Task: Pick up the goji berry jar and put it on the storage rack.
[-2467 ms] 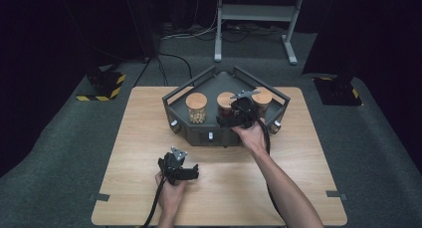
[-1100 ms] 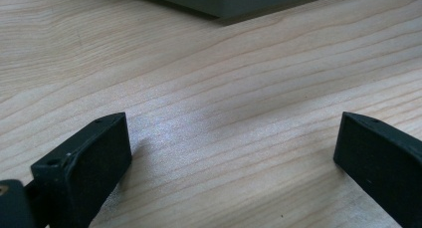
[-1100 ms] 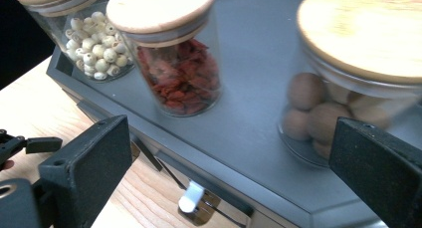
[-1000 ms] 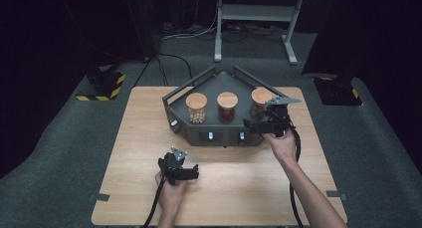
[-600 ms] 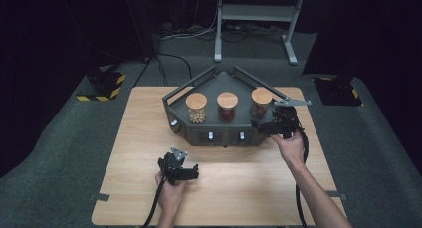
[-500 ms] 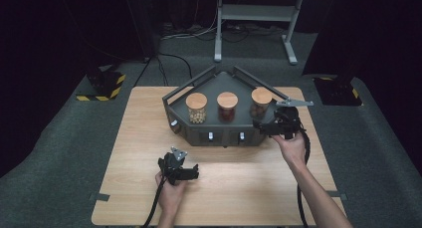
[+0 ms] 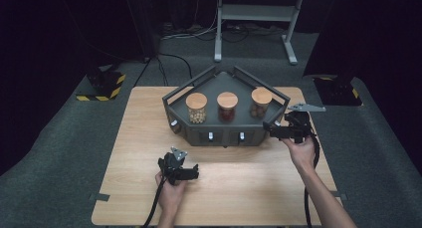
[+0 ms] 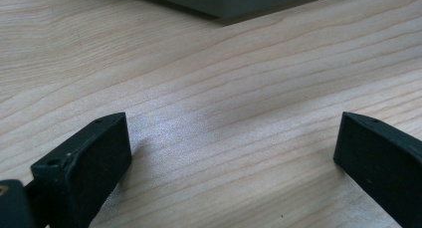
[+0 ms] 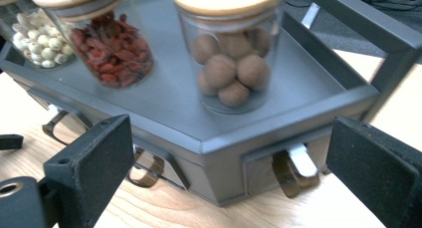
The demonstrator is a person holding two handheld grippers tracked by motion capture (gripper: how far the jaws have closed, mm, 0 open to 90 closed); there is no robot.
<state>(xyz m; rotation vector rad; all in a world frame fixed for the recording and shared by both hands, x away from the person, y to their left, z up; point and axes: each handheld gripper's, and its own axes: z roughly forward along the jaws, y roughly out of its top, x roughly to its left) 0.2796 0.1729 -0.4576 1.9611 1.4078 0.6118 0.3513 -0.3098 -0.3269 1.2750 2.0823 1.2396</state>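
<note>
Right gripper view: open claw [image 9: 229, 178] faces jar [image 9: 230, 49].

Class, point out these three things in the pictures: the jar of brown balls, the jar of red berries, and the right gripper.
jar of brown balls [image 9: 230, 63], right gripper view, glass side.
jar of red berries [image 9: 112, 51], right gripper view, glass side.
right gripper [image 7: 268, 129], high view, between its fingertips.

A light wooden bench [image 7: 149, 138] carries a grey angular tray [image 7: 226, 133] near its far edge, centred; the near half is bare wood.
</note>
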